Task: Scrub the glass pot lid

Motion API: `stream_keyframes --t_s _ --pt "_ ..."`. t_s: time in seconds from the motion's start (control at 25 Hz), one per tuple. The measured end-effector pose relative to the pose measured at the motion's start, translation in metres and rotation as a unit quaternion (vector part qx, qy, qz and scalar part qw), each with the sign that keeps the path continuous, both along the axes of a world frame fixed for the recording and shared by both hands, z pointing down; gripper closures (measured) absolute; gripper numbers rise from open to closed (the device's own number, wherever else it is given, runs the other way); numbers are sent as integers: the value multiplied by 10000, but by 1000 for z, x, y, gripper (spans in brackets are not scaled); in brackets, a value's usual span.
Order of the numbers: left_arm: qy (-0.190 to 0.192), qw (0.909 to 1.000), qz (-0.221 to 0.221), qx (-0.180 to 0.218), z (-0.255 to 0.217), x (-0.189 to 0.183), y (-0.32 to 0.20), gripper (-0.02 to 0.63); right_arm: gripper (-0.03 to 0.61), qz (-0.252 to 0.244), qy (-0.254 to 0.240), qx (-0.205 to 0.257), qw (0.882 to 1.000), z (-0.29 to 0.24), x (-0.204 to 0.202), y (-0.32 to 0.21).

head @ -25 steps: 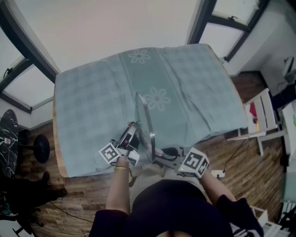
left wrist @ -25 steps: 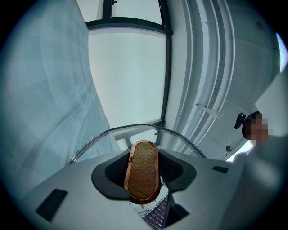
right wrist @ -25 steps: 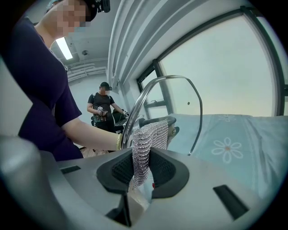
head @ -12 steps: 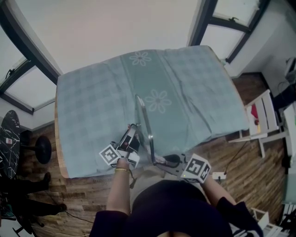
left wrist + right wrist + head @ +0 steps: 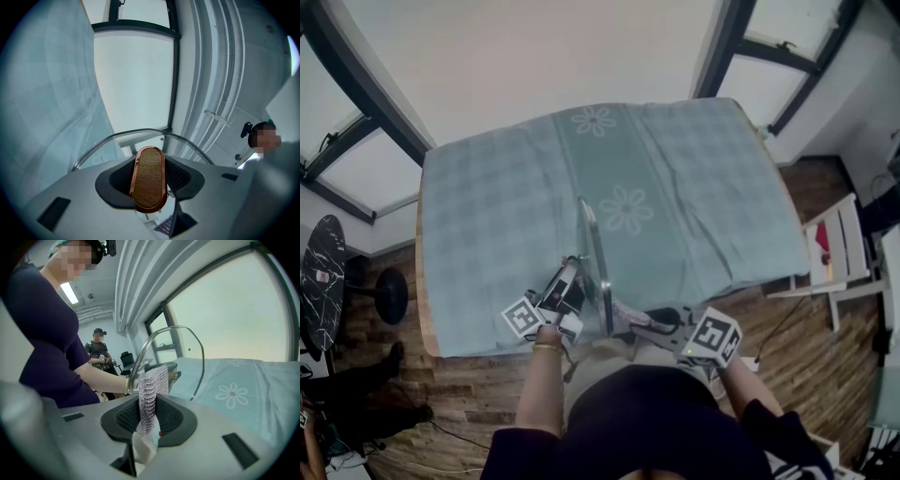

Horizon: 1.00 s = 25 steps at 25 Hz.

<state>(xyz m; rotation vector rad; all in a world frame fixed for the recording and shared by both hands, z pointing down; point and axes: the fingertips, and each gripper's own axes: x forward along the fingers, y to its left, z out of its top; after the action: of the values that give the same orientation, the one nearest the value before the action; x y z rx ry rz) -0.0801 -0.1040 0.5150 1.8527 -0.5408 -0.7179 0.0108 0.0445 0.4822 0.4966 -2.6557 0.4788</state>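
Note:
The glass pot lid (image 5: 592,251) stands on edge over the near part of the table, its metal rim pointing away from me. My left gripper (image 5: 566,289) is on its left, shut on the lid's wooden knob (image 5: 149,180); the glass arcs just beyond the jaws (image 5: 140,135). My right gripper (image 5: 625,322) is at the lid's near right, shut on a silvery mesh scrubber (image 5: 152,386). In the right gripper view the scrubber's tip reaches the lid (image 5: 185,352) near its knob side. Whether it presses on the glass I cannot tell.
A teal checked cloth with flower prints (image 5: 675,187) covers the table. A white chair (image 5: 830,248) stands on the right, a black stool (image 5: 386,295) on the left. Another person (image 5: 99,352) stands in the background, beyond the lid.
My right gripper with the scrubber has shifted a little to the right along the lid's near side. The left gripper and the lid have stayed put.

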Motion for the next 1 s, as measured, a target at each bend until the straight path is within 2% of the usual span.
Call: stream_keyframes --t_s 0.36,0.64,0.8,1.0 --pt "44 9999 -125 26 -1 -3 1 446 497 158 -126 375 9991 2 6 -59" --pt "66 9997 -231 33 0 -5 1 446 497 296 -2 575 9979 5 -2 -106" --pt "96 9996 -263 33 0 -5 2 446 497 367 252 546 9975 13 -5 -127" --pt "70 9997 -241 55 -1 -3 1 446 497 313 192 619 9974 26 -15 -148"
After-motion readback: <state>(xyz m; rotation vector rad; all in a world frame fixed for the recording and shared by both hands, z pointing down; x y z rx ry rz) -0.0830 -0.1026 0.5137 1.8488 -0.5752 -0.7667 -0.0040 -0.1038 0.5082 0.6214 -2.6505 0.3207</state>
